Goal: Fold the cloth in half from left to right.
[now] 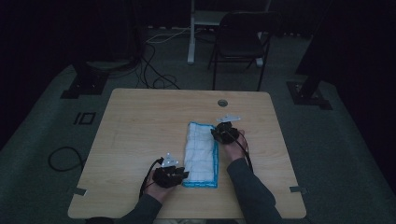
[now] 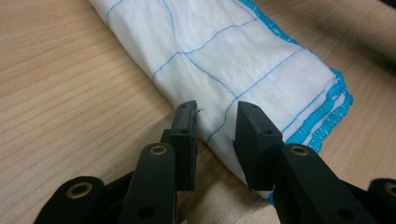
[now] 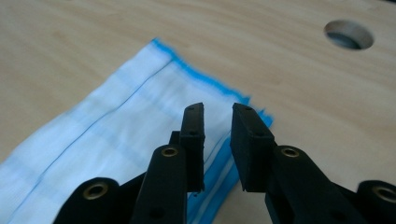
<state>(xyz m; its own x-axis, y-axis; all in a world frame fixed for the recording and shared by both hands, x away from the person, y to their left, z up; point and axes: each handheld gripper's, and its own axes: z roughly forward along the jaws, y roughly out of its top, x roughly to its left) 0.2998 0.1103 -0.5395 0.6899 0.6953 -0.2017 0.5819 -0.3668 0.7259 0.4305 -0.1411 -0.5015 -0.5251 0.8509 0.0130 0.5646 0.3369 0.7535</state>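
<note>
A white cloth with thin blue grid lines and a blue stitched border lies folded into a long strip in the middle of the wooden table. My left gripper is at the strip's near left edge. In the left gripper view its jaws stand apart over the folded edge of the cloth, with nothing pinched. My right gripper is at the strip's far right edge. Its jaws stand apart just above the cloth's blue border.
A round cable hole is in the table beyond the right gripper. Bare tabletop surrounds the cloth on all sides. A folding chair and loose cables are on the dark floor behind the table.
</note>
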